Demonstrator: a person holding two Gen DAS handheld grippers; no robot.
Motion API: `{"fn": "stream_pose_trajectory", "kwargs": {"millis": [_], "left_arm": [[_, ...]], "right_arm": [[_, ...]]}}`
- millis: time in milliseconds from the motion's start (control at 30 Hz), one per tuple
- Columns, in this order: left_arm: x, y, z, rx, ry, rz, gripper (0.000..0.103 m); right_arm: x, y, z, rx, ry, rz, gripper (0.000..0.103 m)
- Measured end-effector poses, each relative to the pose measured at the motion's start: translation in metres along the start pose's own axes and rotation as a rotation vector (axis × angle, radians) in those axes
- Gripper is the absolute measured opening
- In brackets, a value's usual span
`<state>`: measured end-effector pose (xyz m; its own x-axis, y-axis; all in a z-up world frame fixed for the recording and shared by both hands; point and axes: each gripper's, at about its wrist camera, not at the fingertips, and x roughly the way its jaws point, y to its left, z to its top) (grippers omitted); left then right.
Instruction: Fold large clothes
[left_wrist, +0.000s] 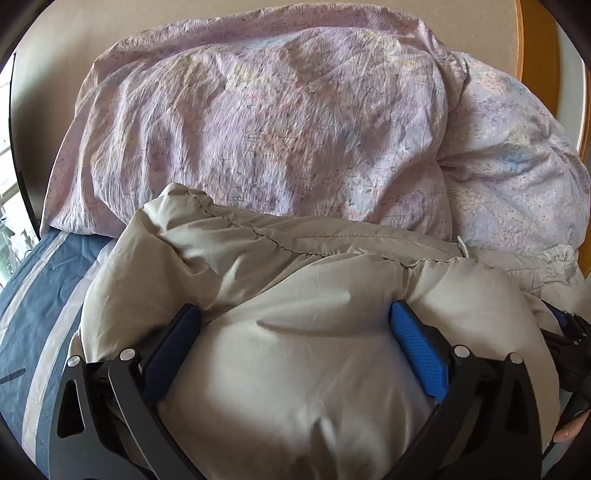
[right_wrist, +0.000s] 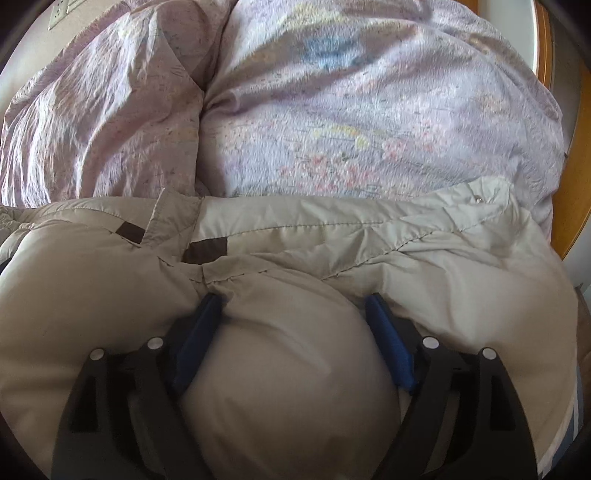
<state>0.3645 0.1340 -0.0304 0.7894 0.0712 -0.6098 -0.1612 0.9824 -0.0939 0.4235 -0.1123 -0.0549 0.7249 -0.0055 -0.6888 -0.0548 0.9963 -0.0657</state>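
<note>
A puffy beige down jacket (left_wrist: 295, 387) lies bunched on the bed in front of a lilac flowered duvet (left_wrist: 258, 129). My left gripper (left_wrist: 294, 306) stands wide, and a swell of the jacket fills the gap between its blue pads (left_wrist: 417, 354). In the right wrist view the same jacket (right_wrist: 288, 369) shows dark brown patches (right_wrist: 205, 253) near a seam. My right gripper (right_wrist: 293, 297) is also spread, with a rounded bulge of fabric between its pads (right_wrist: 388, 343). The cloth touches the pads on both grippers but is not squeezed flat.
The duvet (right_wrist: 369, 129) is heaped high behind the jacket. A blue sheet with pale stripes (left_wrist: 40, 295) shows at the left. A wooden bed frame (left_wrist: 539, 55) runs along the right side (right_wrist: 580, 166). A hand (left_wrist: 570, 430) shows at the far right edge.
</note>
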Motion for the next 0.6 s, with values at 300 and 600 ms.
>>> {"fn": "stream_pose_trajectory", "kwargs": {"millis": [300,600], "left_arm": [[0.022,-0.014,-0.016,0.063,0.013,0.110,0.102],[0.026,-0.012,-0.013,0.061,0.088,0.096,0.102]], "right_arm": [[0.018,0.014,-0.009,-0.026,0.007,-0.045,0.086],[0.012,-0.007,0.004,0.005,0.045,0.029,0.086]]}}
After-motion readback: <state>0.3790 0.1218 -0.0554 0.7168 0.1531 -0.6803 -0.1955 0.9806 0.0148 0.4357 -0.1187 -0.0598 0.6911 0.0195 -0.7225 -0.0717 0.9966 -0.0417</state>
